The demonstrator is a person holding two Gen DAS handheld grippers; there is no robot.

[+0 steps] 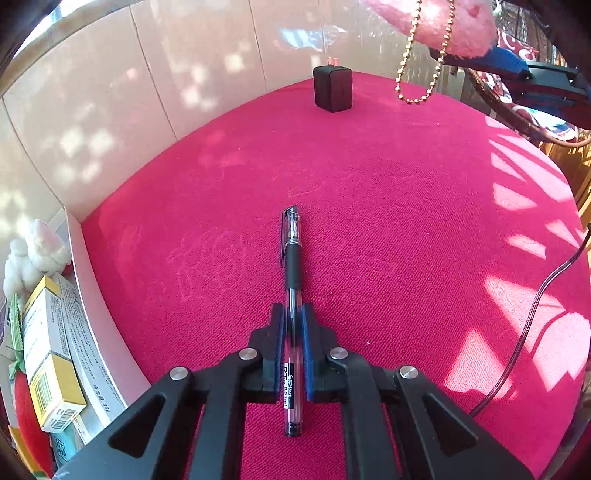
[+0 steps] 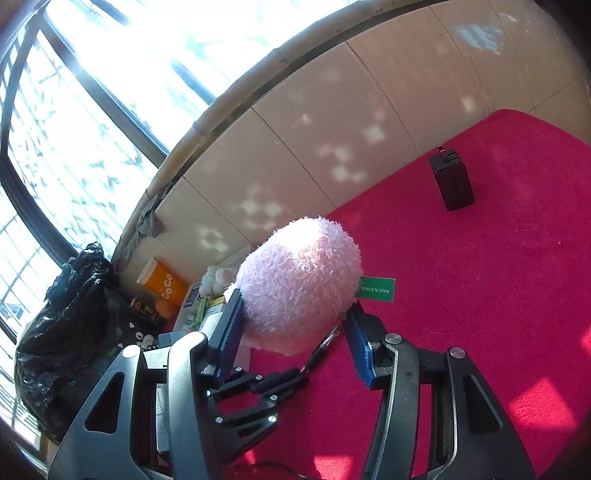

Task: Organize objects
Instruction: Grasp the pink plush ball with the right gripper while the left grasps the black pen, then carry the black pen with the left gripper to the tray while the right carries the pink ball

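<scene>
My left gripper is shut on a clear black-ink pen that lies along its fingers, low over the red cloth. My right gripper is shut on a fluffy pink plush toy with a green tag and holds it in the air. In the left wrist view the plush hangs at the top right with a gold bead chain dangling from it. A black charger plug stands upright at the far edge of the cloth; it also shows in the right wrist view.
A white box at the left edge of the cloth holds cartons and a white plush. A tiled wall rises behind. A black cable runs on the right. A black bag and an orange cup stand by the window.
</scene>
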